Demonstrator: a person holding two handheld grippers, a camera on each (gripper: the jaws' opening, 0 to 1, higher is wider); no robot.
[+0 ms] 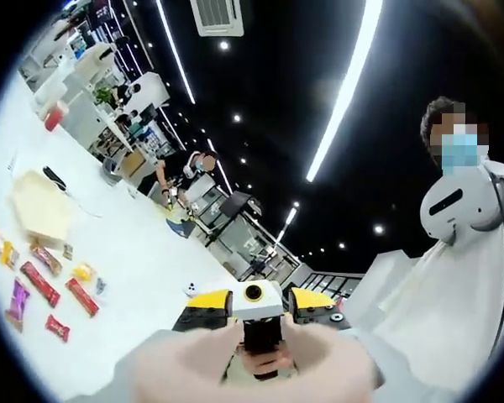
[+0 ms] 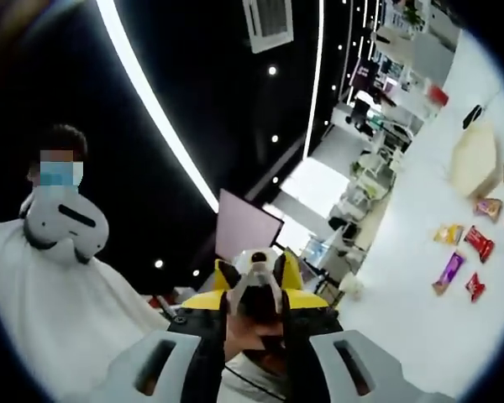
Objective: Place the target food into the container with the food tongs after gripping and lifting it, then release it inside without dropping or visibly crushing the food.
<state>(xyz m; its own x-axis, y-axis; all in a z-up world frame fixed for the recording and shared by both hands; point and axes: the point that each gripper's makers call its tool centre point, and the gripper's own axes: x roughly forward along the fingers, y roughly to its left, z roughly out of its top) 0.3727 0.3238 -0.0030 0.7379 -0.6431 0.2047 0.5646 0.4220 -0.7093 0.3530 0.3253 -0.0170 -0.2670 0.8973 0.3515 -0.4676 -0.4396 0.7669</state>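
Several food packets [image 1: 42, 281] in red, purple and yellow lie on the white table [image 1: 143, 252] at the left. Beyond them stands a pale beige container [image 1: 40, 206] with a dark tool, perhaps the tongs [image 1: 55, 178], beside it. My left gripper [image 1: 262, 336] is raised far from them; its pale jaws are blurred, with a narrow gap. The yellow-and-black right gripper [image 1: 252, 306] faces it close up. In the right gripper view, my right gripper [image 2: 256, 327] has its grey jaws apart, the left gripper [image 2: 256, 285] just ahead, packets [image 2: 477, 243] and container [image 2: 475, 159] far right.
A person in white [image 1: 454, 277] with a pale headset on the chest stands close behind the grippers, also in the right gripper view [image 2: 63, 285]. A red-topped cup [image 1: 55, 116] stands far back on the table. Desks and shelving [image 1: 210, 206] lie beyond the table's edge.
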